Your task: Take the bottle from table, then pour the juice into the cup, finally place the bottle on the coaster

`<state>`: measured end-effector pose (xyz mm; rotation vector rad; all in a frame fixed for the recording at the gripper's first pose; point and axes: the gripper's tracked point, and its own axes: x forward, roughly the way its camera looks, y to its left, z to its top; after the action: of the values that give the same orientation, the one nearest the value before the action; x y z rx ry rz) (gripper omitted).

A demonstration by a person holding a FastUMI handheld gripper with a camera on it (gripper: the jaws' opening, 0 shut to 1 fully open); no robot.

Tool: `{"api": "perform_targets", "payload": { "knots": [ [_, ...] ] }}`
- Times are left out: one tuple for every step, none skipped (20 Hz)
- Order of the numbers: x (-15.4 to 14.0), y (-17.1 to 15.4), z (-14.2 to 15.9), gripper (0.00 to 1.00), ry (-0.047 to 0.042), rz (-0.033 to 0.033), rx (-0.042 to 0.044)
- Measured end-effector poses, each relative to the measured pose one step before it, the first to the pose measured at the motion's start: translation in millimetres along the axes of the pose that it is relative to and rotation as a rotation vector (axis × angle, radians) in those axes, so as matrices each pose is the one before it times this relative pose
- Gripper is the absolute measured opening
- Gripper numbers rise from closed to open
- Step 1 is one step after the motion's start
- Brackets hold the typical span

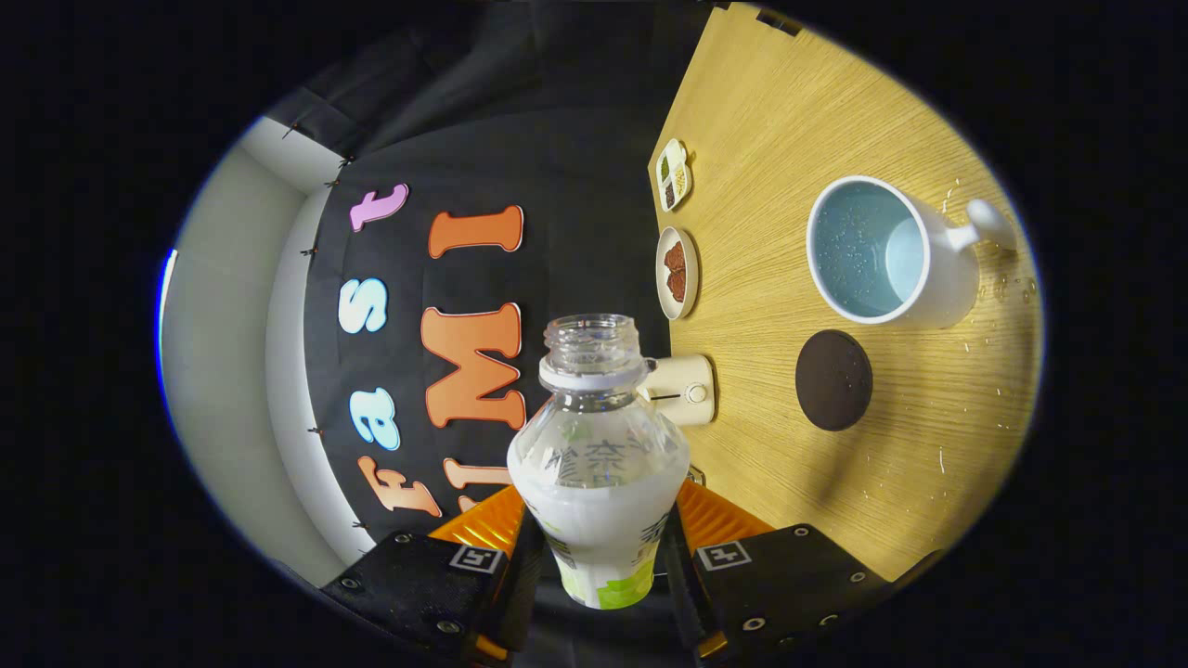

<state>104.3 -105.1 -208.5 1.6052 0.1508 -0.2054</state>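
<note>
Bright, even light falls on the counter (817, 121), its wood grain crisp. The fisheye bends that grain into curves and dims toward the rim, where detail goes soft. A soft shadow lies on the counter ahead of the tool (599, 557) — faint, no hard edge. The clear bottle (599, 464) shows small glints at its neck; droplets by the cup (882, 250) sparkle — no strong glare.
</note>
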Motion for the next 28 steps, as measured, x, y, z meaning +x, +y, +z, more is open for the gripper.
{"api": "perform_targets", "payload": {
  "knots": [
    [0.04, 0.19, -0.40, 0.61, -0.00022, -0.00114, 0.00760],
    [0.29, -0.21, 0.45, 0.61, 0.00093, -0.00227, 0.00756],
    [0.88, -1.32, 0.78, 0.61, 0.00017, -0.00074, 0.00713],
    [0.23, -0.14, 0.69, 0.61, 0.00168, 0.00239, 0.00600],
    [-1.44, -0.07, 0.02, 0.61, -0.00155, -0.00085, 0.00806],
    [0.67, -0.44, 1.56, 0.61, -0.00350, -0.00179, 0.00880],
    [0.91, -0.60, -0.42, 0.61, -0.00137, -0.00408, 0.00822],
    [1.28, -0.91, 1.13, 0.61, -0.00196, -0.00163, 0.00682],
    [0.32, 0.50, 0.75, 0.61, -0.00100, -0.00091, 0.00750],
    [0.10, 0.24, 1.16, 0.61, 0.00013, 0.00008, 0.00895],
    [-0.48, -0.95, 0.44, 0.61, 0.00072, -0.00011, 0.00814],
    [0.36, -1.60, 1.30, 0.61, 0.00323, -0.00367, 0.00411],
    [-0.61, -2.09, 0.69, 0.61, -0.00193, -0.00525, 0.00078],
    [0.57, -1.85, 1.78, 0.61, -0.00295, -0.00656, 0.00101],
    [-0.35, -0.83, 1.87, 0.61, -0.00070, -0.00203, 0.00517],
    [1.06, 0.37, 0.83, 0.61, -0.00077, 0.00199, 0.00925],
    [-1.07, 0.49, 0.55, 0.61, 0.00103, 0.00254, 0.01208],
    [1.20, -0.06, 1.03, 0.61, 0.00014, 0.00124, 0.01162],
    [-0.09, -0.16, -0.01, 0.61, 0.00033, -0.00134, 0.00669],
    [1.40, -2.38, 0.30, 0.61, -0.00069, -0.00315, 0.00387],
    [-1.25, 1.23, 1.39, 0.61, 0.00028, -0.00264, 0.00245],
    [-0.81, -1.29, 1.23, 0.61, -0.00094, -0.00147, 0.00124],
    [-0.59, -0.06, 1.78, 0.61, -0.00204, -0.00216, 0.00152],
    [0.49, 0.23, 0.52, 0.61, -0.00186, -0.00217, 0.00337],
    [-1.48, 0.36, 1.54, 0.61, -0.00134, -0.00015, 0.00394],
    [0.00, 0.70, 1.06, 0.61, 0.00130, -0.00040, 0.00501],
    [-0.73, -0.27, -0.25, 0.61, 0.00012, -0.00061, 0.00478],
    [-0.04, 0.09, -0.43, 0.61, 0.00173, -0.00084, 0.00416]
  ]
}}
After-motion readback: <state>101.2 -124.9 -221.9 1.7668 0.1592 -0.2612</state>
